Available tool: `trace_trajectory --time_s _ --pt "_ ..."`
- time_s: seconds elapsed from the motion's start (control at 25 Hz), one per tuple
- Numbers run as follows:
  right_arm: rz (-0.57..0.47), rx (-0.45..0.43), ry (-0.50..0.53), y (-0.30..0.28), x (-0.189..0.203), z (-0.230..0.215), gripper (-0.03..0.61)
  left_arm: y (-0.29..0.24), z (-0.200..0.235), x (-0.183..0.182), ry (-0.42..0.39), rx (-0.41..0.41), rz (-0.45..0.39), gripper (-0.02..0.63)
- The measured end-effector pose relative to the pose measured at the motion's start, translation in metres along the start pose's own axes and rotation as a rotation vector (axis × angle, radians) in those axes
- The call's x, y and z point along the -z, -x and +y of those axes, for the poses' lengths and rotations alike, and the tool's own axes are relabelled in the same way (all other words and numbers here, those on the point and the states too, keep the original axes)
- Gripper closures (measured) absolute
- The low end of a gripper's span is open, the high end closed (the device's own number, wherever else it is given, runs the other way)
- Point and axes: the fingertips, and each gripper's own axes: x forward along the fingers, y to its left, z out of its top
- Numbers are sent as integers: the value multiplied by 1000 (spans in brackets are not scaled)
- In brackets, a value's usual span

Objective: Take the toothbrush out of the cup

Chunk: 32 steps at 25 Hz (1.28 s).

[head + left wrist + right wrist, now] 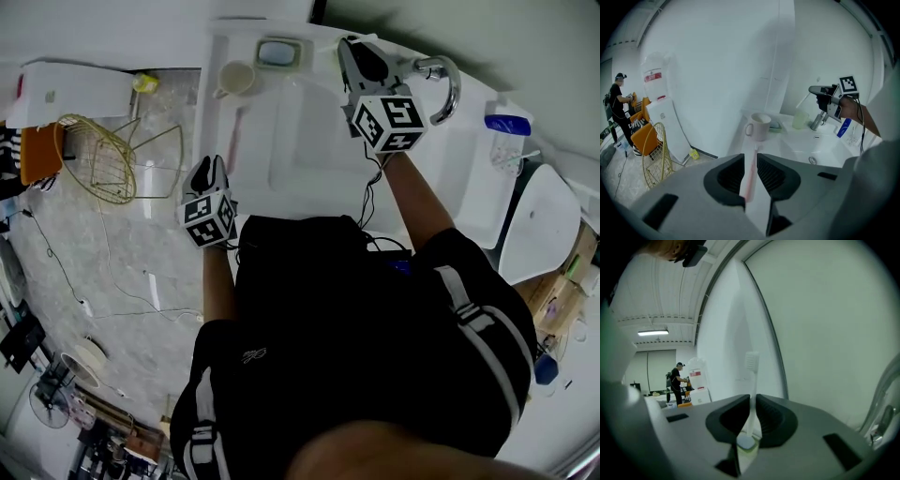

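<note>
My right gripper (751,404) is shut on the handle of a white toothbrush (751,376) that stands upright, bristles on top. In the left gripper view that gripper (825,96) hangs above a pale green cup (800,119) beside the faucet, with the brush (805,99) clear of the cup. The head view shows it (356,52) over the back of the sink, hiding the cup. A pink toothbrush (234,131) lies flat on the counter's left part. My left gripper (208,171) is at its near end, jaws open, and the brush (751,173) shows in the gap.
On the white sink counter (309,178) a white mug (234,78) and a soap dish (278,52) stand at the back. The chrome faucet (442,80) is by my right gripper. A yellow wire basket (98,159) stands on the floor at left. A person (618,101) is far off.
</note>
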Motion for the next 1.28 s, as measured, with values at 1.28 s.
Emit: trace_trajectory --time_s 1.28 --pt "529 -547 -384 -2 170 197 531 44 32 54 125 -81 1 523"
